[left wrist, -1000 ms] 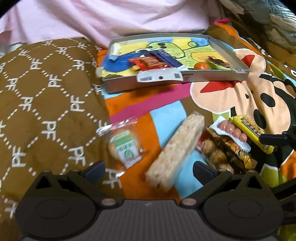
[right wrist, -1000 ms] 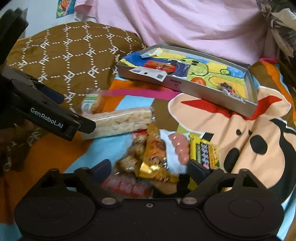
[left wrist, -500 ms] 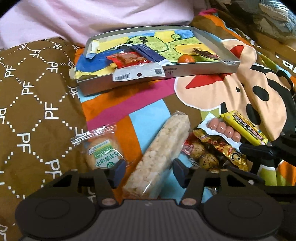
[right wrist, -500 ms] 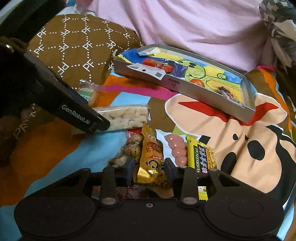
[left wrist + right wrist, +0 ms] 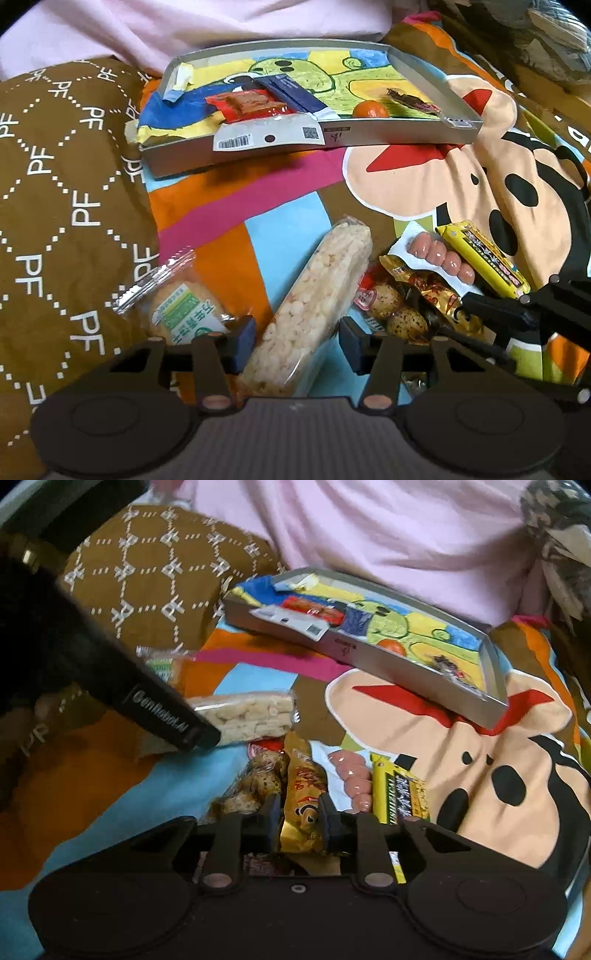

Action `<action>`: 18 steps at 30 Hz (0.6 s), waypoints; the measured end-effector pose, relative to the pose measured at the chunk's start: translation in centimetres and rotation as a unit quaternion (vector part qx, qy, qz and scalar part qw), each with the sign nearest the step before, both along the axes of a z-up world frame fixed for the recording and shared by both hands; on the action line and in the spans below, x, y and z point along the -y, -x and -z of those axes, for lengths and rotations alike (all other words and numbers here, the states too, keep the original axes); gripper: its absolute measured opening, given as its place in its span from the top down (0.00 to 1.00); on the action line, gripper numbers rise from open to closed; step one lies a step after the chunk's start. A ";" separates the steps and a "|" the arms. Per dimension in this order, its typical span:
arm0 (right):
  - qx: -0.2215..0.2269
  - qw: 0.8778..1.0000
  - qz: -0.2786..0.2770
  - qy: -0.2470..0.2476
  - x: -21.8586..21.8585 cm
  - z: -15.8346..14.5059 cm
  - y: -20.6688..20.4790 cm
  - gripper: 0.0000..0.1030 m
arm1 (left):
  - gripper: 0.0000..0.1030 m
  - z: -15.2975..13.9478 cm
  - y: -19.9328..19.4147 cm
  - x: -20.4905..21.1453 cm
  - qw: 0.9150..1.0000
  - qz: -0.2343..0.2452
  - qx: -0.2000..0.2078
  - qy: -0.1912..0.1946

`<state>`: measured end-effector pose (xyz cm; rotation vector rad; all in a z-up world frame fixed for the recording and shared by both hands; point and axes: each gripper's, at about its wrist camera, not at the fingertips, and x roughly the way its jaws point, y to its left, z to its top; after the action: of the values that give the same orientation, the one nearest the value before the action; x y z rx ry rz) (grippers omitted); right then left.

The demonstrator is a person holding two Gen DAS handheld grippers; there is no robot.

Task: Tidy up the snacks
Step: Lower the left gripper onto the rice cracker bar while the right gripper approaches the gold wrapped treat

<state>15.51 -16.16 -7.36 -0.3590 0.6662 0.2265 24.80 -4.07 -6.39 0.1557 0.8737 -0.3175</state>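
A long puffed-rice bar (image 5: 317, 295) in clear wrap lies on the blanket, and my left gripper (image 5: 297, 339) is shut on its near end. My right gripper (image 5: 300, 821) has a gold snack packet (image 5: 304, 794) between its pads; its jaws are closing and press on the packet. Around that packet lie a quail-egg pack (image 5: 258, 779), pink sausages (image 5: 351, 779) and a yellow bar (image 5: 400, 794). A round cake (image 5: 184, 310) in clear wrap sits left of the rice bar. Farther back, the grey tray (image 5: 369, 134) holds a red packet (image 5: 247, 105), a blue packet (image 5: 291, 90) and an orange (image 5: 370, 109).
A brown patterned pillow (image 5: 55, 221) rises on the left. Pink cloth (image 5: 184, 29) lies behind the tray. The snacks rest on a bright cartoon blanket (image 5: 480, 184). A dark wrapped snack (image 5: 410, 100) lies at the tray's right end.
Both grippers went from wide open to closed: the left around the rice bar after moving down and in over it, the right onto the gold packet.
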 end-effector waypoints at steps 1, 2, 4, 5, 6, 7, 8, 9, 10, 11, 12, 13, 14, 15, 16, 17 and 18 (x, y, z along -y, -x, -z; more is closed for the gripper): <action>-0.001 1.000 0.000 0.007 -0.1 0.2 -0.3 0.74 | 0.45 0.1 -0.3 0.2 1.000 0.000 -0.005 0.001; -0.002 1.000 -0.001 0.014 -0.3 0.2 -0.5 0.72 | 0.45 0.2 -0.6 0.4 1.000 -0.001 -0.010 0.002; -0.008 1.000 -0.005 0.030 -0.7 0.5 -1.1 0.70 | 0.43 0.5 -1.1 0.7 1.000 -0.006 -0.020 0.001; -0.009 0.999 -0.007 0.036 -0.8 0.6 -1.3 0.69 | 0.43 0.6 -1.3 0.9 1.000 -0.008 -0.023 -0.003; -0.011 0.999 -0.005 0.035 -0.7 0.6 -1.5 0.68 | 0.44 0.7 -1.3 1.0 1.000 -0.010 -0.024 -0.005; -0.018 1.000 -0.001 0.025 -0.4 0.6 -1.7 0.67 | 0.46 0.7 -1.2 1.1 1.000 -0.011 -0.023 -0.004; -0.024 1.000 0.003 0.013 0.1 0.4 -1.8 0.66 | 0.47 0.6 -1.0 1.1 1.000 -0.011 -0.025 -0.002; -0.031 0.999 0.008 0.005 0.4 0.3 -1.8 0.64 | 0.50 0.6 -0.8 1.1 1.000 -0.011 -0.028 0.001; -0.040 0.999 0.014 0.002 0.8 0.2 -1.8 0.59 | 0.54 0.6 -0.5 1.1 1.000 -0.010 -0.030 0.002; -0.050 0.999 0.022 -0.006 1.2 0.2 -1.8 0.59 | 0.55 0.6 -0.2 1.1 0.999 -0.010 -0.030 0.001; -0.055 0.998 0.028 -0.011 1.7 0.2 -1.6 0.59 | 0.59 0.5 0.1 1.0 0.999 -0.012 -0.030 0.000; -0.058 0.998 0.031 -0.011 2.0 0.1 -1.3 0.60 | 0.61 0.5 0.4 1.0 0.999 -0.015 -0.030 -0.001; -0.061 0.998 0.032 -0.009 2.1 0.0 -1.1 0.61 | 0.61 0.4 0.8 0.9 0.999 -0.020 -0.030 -0.001; -0.063 0.997 0.034 -0.008 2.2 -0.1 -0.9 0.61 | 0.62 0.3 1.1 0.8 0.999 -0.027 -0.031 0.001; -0.065 0.997 0.034 -0.007 2.3 -0.1 -0.9 0.61 | 0.62 0.3 1.3 0.6 0.999 -0.033 -0.036 0.005; -0.067 0.997 0.034 -0.006 2.2 -0.1 -0.9 0.60 | 0.62 0.3 1.4 0.4 0.998 -0.038 -0.041 0.007; -0.071 0.997 0.033 -0.005 2.1 0.0 -1.2 0.59 | 0.62 0.3 1.4 0.3 0.998 -0.042 -0.042 0.009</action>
<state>16.69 -18.30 -7.32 -0.3126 0.8150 0.1924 23.41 -4.33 -6.70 0.0891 0.9576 -0.2540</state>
